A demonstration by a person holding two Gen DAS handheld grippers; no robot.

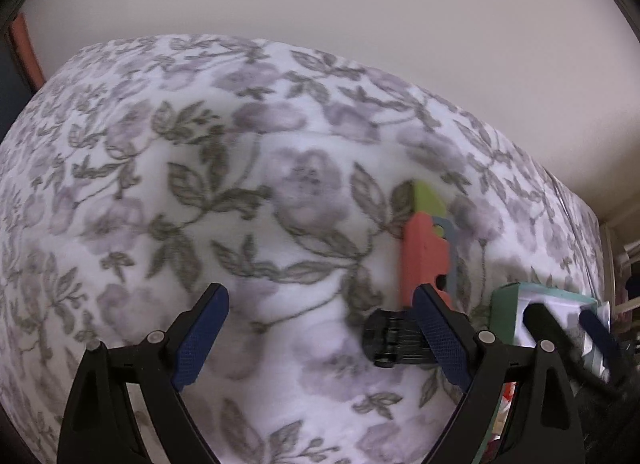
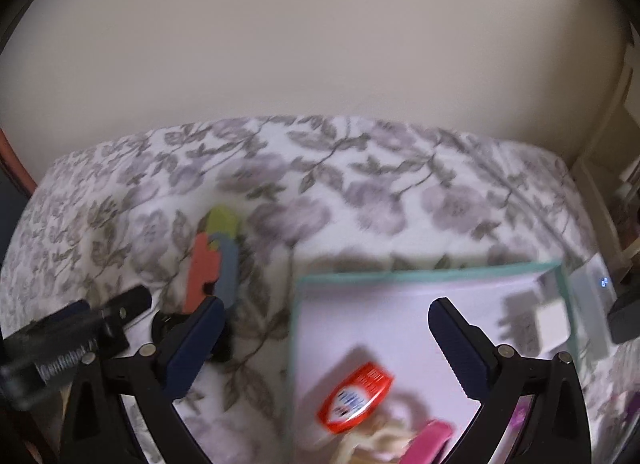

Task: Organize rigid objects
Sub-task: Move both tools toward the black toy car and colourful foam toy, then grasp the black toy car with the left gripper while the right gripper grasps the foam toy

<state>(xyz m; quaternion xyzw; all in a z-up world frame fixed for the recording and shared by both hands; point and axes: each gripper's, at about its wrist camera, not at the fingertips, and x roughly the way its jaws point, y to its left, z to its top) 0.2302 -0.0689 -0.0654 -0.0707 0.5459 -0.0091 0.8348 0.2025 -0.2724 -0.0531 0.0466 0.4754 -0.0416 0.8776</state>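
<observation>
Soft, dim indoor light, even, no glare. Both views motion-blurred: floral bedspread smeared, red packet in box streaked, print unreadable. Fisheye bends bed edge into arc; black vignette at corners. Faint shadow under tongs only. Wall flat beige, featureless.

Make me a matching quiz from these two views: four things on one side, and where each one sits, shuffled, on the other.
Things:
1. toy blocks
2. red packet
3. pink item
4. left claw

Places:
A. in the box, near the middle of its floor
B. on the floral cover, left of the box
C. open above the cover, holding nothing
D. at the box's near edge, by the bottom of the right view

Pairs: 1-B, 2-A, 3-D, 4-C
</observation>
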